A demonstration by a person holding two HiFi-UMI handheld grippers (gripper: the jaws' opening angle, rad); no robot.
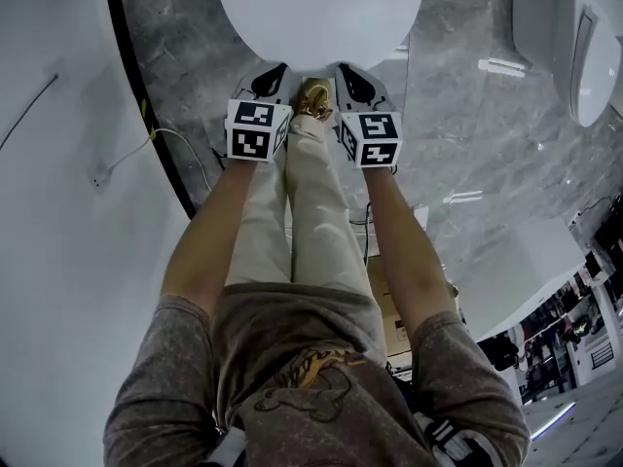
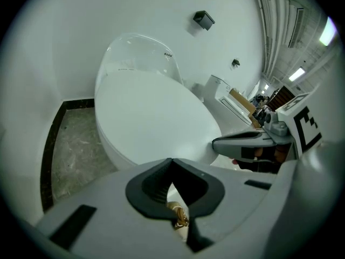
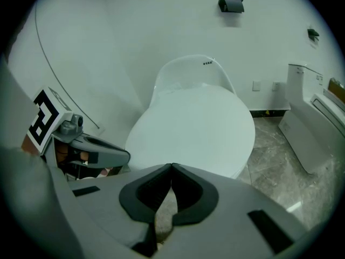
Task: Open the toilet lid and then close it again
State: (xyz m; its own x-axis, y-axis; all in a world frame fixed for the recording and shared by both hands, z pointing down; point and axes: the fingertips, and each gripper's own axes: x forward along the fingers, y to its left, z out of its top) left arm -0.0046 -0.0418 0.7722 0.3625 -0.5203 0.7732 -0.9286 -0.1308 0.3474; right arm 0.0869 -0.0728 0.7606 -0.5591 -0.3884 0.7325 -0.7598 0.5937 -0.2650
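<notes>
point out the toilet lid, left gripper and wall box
toilet lid [image 3: 199,123]: right gripper view, middle of its closed top
left gripper [image 2: 172,162]: left gripper view, where its jaw tips meet
wall box [image 3: 231,4]: right gripper view, its dark front

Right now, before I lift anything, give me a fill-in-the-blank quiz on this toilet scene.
1. The toilet lid is ___.
2. The left claw and the right claw are both ___, holding nothing.
3. A second toilet stands on the person's ___ side.
Missing words: closed; shut; right.
</notes>
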